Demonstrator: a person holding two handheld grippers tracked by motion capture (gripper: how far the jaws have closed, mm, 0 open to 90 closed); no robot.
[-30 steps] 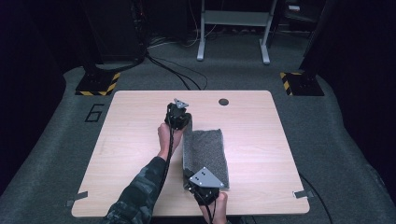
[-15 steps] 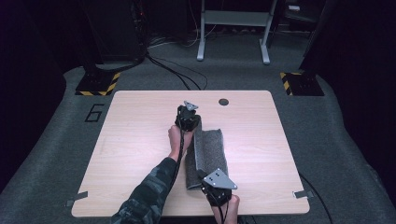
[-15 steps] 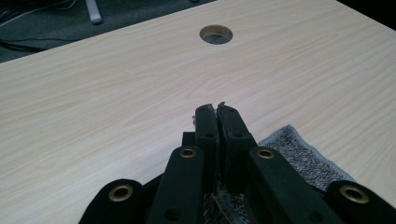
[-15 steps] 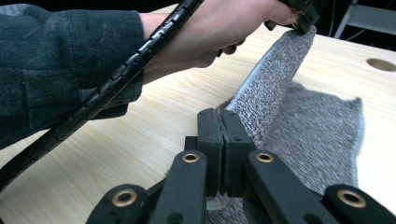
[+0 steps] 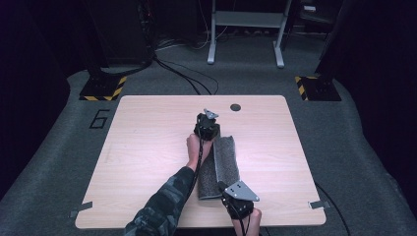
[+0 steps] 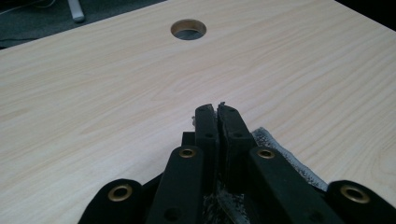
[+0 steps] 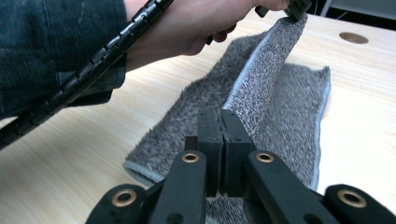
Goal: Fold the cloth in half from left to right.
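Observation:
A grey towel lies lengthwise on the wooden table, with its long left edge lifted and carried over toward the right. My left gripper is at the towel's far end, shut on the far corner. In the left gripper view the jaws are pressed together, with towel fabric showing beside them. My right gripper is at the near end, shut on the raised towel edge. That view also has the left hand holding the far corner up.
A round cable hole sits in the table just beyond the left gripper and is seen again as the hole straight ahead. Bare wood lies to both sides of the towel. Cables and stand feet sit on the floor behind.
Both grippers have moved to the right, dragging the towel's lifted left edge over the rest of it. The towel's footprint has become narrower.

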